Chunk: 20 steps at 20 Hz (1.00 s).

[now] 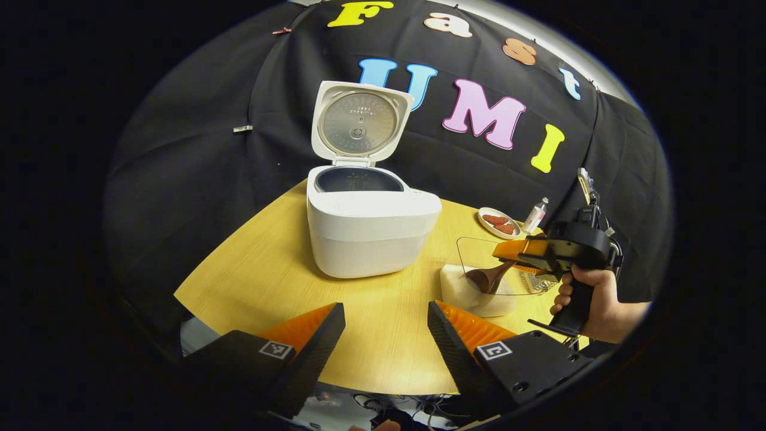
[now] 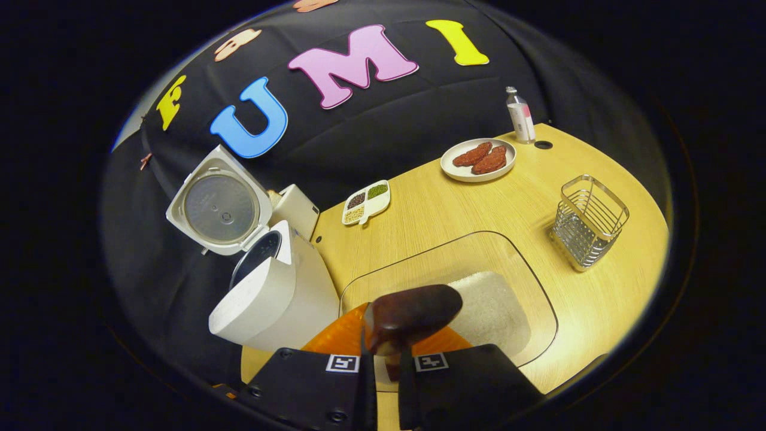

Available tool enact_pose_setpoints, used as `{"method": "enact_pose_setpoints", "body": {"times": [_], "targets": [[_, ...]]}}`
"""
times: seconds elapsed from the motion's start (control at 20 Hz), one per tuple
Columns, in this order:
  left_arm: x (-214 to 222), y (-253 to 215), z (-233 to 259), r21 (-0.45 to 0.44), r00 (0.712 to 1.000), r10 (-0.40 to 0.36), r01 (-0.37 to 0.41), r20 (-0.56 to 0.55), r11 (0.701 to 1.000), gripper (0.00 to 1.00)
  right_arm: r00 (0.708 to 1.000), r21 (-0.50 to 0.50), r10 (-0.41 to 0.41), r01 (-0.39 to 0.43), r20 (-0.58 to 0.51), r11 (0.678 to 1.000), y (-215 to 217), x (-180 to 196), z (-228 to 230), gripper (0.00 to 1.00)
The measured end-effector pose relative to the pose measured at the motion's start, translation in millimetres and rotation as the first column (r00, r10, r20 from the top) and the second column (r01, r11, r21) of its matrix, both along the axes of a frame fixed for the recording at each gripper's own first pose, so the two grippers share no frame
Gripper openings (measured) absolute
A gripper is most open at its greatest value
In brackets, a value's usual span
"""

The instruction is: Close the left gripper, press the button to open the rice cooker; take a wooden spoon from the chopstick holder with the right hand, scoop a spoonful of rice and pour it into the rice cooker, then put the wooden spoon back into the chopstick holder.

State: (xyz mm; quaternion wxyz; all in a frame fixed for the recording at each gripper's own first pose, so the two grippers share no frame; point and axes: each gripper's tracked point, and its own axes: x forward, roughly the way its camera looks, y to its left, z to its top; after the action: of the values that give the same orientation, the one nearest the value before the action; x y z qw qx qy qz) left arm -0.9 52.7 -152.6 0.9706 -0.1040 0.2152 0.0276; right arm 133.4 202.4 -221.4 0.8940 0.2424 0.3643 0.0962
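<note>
A: I see my left gripper (image 1: 386, 326) with its fingers apart, holding nothing; my right gripper (image 2: 386, 341) pinches the wooden spoon (image 2: 413, 312) over the rice (image 2: 491, 308) in the clear bowl (image 2: 538, 299).

B: And the rice cooker (image 1: 371, 230)?

A: Open, off to the side; I worry the spoon may twist in my grip and spill rice on the table (image 1: 269, 281) on the way.

We see a light wooden table (image 2: 431, 209) bearing, left of the right tool's line of sight, an open rice cooker (image 2: 272, 293); directly ahead, a clear rice container (image 2: 508, 281); beyond, a divided dish (image 2: 366, 202), plate (image 2: 479, 160) and bottle (image 2: 520, 117); rightward, a wire holder (image 2: 589, 222).
</note>
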Motion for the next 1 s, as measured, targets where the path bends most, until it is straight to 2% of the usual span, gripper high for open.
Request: {"method": "enact_pose_setpoints", "body": {"times": [0.25,0.5,0.8,1.0], "targets": [[2.9,4.0,4.3,-0.002,1.0,0.009,-0.009,0.01,1.0,0.96,0.988,0.115,-0.115,0.127,-0.104,0.985,-22.9,2.8,-8.1,0.18],[5.0,8.7,7.7,-0.001,1.0,0.009,-0.009,0.027,1.0,0.96,0.972,0.163,-0.204,0.222,-0.119,0.961,-51.6,8.7,7.8,0.18],[10.1,12.0,11.5,-0.014,0.999,0.008,-0.008,0.039,1.0,0.96,0.942,0.249,-0.306,0.332,-0.137,0.91,-79.5,22.4,34.8,0.18],[16.0,11.4,13.4,-0.014,0.999,-0.005,0.006,0.042,1.0,0.96,0.927,0.313,-0.339,0.373,-0.158,0.874,-80.0,26.4,57.1,0.18]]}}
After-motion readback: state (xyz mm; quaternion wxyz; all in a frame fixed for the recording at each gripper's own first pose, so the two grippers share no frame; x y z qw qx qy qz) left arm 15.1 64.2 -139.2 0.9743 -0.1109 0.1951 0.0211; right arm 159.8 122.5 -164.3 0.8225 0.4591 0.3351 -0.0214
